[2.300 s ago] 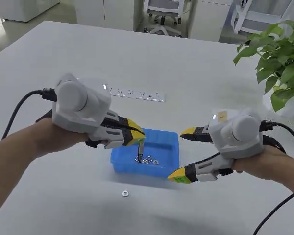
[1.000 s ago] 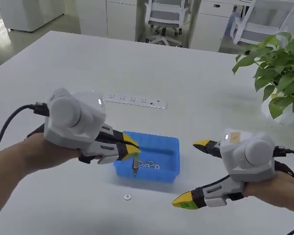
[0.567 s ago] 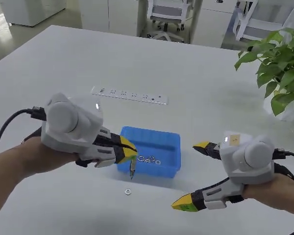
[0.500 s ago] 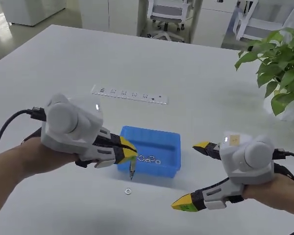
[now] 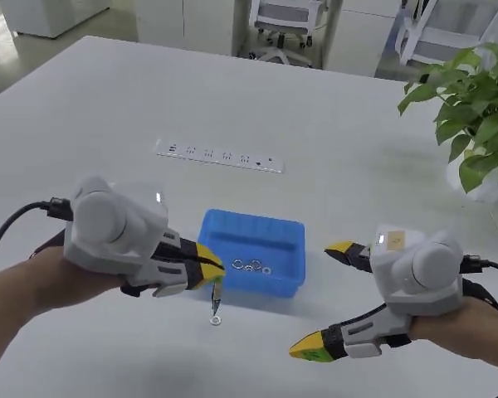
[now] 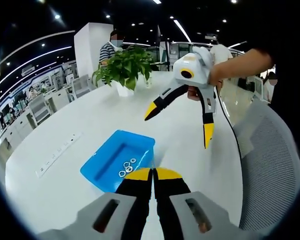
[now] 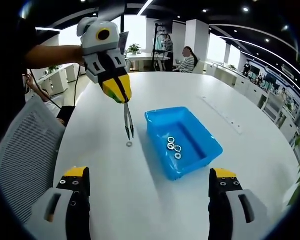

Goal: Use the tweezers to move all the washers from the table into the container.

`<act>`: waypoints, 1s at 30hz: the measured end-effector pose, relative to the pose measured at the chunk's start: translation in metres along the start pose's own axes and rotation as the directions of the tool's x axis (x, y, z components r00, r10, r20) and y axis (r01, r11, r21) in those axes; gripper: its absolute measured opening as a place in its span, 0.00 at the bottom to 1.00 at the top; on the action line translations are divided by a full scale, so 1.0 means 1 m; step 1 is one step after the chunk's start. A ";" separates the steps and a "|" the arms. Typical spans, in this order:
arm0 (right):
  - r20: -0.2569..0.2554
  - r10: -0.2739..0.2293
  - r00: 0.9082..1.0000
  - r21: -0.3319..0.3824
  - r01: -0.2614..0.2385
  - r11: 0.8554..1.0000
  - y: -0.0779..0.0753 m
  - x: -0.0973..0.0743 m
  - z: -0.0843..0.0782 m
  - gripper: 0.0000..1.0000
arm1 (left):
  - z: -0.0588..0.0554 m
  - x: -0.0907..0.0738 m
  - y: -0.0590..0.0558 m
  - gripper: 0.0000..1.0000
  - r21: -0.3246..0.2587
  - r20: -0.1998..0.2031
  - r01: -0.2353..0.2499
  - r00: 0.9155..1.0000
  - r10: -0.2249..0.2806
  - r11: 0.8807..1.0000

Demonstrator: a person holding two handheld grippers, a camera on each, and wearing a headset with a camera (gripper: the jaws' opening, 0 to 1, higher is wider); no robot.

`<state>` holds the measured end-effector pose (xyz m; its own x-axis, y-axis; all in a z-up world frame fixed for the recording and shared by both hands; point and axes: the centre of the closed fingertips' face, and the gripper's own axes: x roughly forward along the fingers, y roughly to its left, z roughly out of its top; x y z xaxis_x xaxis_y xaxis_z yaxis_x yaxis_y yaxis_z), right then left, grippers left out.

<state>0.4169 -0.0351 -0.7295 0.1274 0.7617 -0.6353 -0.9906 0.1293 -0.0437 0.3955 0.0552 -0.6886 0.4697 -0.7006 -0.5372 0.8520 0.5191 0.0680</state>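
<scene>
An open-plan office with a broad white tabletop. At its far side lies one white power strip; one leafy green plant stands at the right edge. Office chairs stand beyond the tabletop.

Near the middle sits one shallow blue container, rectangular and open-topped. Four small metal washers lie clustered inside it, toward its near side in the head view. One more washer lies on the bare tabletop, just in front of the container and apart from it.

The left tongs, with yellow tips, are pressed together and clamped on one pair of thin metal tweezers. The tweezers hang point-down from the tips, just in front of the container's near left corner. In the right gripper view their two points sit slightly apart, just above the lone washer; whether they touch it cannot be told.

The right tongs are spread wide apart and hold nothing. They hover over bare tabletop to the right of the container, near it but not touching, tips aimed leftward toward the container.
</scene>
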 end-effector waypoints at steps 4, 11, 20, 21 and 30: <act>-0.003 0.005 1.000 -0.002 -0.005 1.000 0.002 0.000 -0.001 1.00 | -0.005 0.002 -0.001 0.05 -0.004 -0.001 0.003 1.000 -0.003 1.000; -0.009 0.012 1.000 -0.004 -0.012 1.000 0.005 0.002 -0.003 0.99 | -0.007 0.004 -0.004 0.05 -0.003 0.007 0.008 1.000 -0.008 1.000; -0.012 0.017 1.000 -0.008 -0.017 1.000 0.007 0.003 -0.003 0.98 | -0.006 0.006 -0.005 0.05 0.001 0.019 0.012 1.000 -0.012 1.000; -0.010 0.017 1.000 -0.010 -0.017 1.000 0.007 0.003 -0.003 0.98 | -0.006 0.005 -0.005 0.05 0.002 0.020 0.013 1.000 -0.013 1.000; 0.020 0.077 0.997 -0.069 -0.076 0.995 0.018 0.009 0.007 0.85 | -0.007 0.004 -0.004 0.05 -0.005 0.018 0.015 1.000 -0.015 1.000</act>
<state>0.4007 -0.0211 -0.7305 0.0515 0.7818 -0.6215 -0.9985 0.0273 -0.0483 0.3922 0.0534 -0.6969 0.4614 -0.7168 -0.5228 0.8575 0.5114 0.0556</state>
